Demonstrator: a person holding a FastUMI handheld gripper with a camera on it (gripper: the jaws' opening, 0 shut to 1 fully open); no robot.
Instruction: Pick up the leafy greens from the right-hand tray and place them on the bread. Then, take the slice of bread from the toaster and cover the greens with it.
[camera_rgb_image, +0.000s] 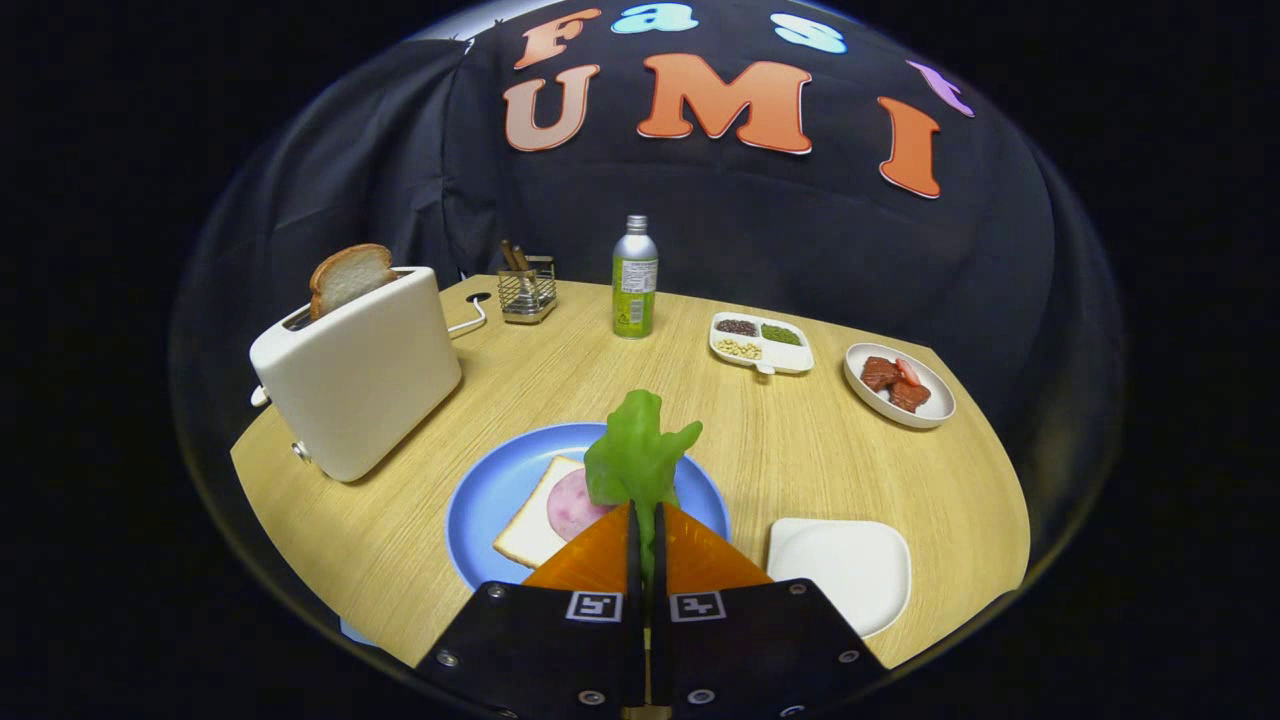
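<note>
My gripper (645, 512) is shut on the leafy greens (638, 456), which stick up ahead of the fingertips. Under and just beyond the fingers lies a blue plate (482, 500) holding a slice of bread (532, 528) with a pink ham round (571, 505) on it; the greens hang over the plate's right half. To the left stands a white toaster (360, 370) with a second bread slice (348, 277) poking out of its slot. An empty white square tray (842, 565) lies to the right of the fingers.
Toward the back of the round wooden table (830, 460) stand a wire holder (527, 290) with sticks, a silver-green bottle (634, 280), a white divided dish (762, 343) of grains and a white bowl (898, 384) of red meat pieces. The table's edge curves close on both sides.
</note>
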